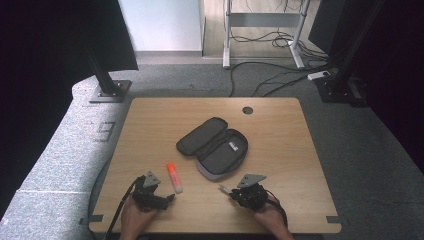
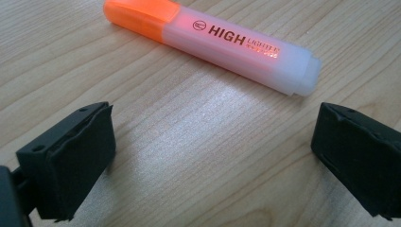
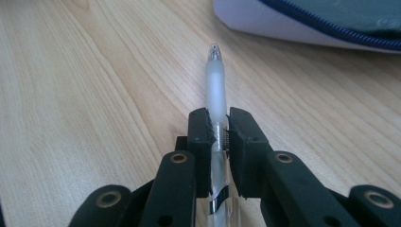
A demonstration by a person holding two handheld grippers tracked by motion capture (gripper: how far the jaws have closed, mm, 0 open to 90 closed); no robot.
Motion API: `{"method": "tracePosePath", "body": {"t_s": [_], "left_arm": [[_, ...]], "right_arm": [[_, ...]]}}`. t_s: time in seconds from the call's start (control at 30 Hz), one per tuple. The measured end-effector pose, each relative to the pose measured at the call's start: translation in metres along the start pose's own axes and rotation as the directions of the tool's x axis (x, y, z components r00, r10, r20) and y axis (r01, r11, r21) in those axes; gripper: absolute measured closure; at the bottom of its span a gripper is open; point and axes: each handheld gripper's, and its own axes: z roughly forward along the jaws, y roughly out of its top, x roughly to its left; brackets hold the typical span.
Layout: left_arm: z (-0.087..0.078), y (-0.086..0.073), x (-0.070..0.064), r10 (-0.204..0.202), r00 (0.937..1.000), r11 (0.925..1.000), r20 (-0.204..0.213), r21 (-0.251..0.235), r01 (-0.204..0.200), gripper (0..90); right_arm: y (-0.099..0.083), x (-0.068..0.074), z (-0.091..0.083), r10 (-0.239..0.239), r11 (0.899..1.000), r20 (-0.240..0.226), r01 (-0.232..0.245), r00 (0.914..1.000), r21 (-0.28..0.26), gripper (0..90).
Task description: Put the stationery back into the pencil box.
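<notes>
The wooden counter (image 1: 280, 125) carries an open grey pencil case (image 1: 214, 147) near its middle, lid folded back. On the near left of the case lies an orange-capped highlighter (image 1: 174, 177), flat on the wood — the left tongs (image 1: 172, 197) sit just short of it, jaws spread wide, empty. On the case's near right, the right tongs (image 1: 227, 191) are clamped on a frosted pen (image 3: 216, 94), tip pointing toward the case.

Ahead of your left tool (image 1: 169, 198), bare desk (image 1: 150, 125) runs up to the highlighter (image 2: 213, 42), which lies crosswise just beyond the spread jaws. Your right tool (image 3: 219, 127), clamped on the pen (image 3: 215, 90), has the open pencil case (image 1: 215, 147) close ahead, blocking forward passage. Desk between both tools is free.
</notes>
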Motion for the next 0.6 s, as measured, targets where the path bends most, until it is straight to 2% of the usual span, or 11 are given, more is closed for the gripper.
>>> {"method": "tracePosePath", "body": {"t_s": [0.6], "left_arm": [[0.0, 0.0, 0.0, 0.0, 1.0, 1.0, 0.001, 0.0, 0.0, 0.3]], "right_arm": [[0.007, -0.005, -0.016, 0.008, 1.0, -0.013, -0.008, 0.9999, -0.03, 78.3]]}}
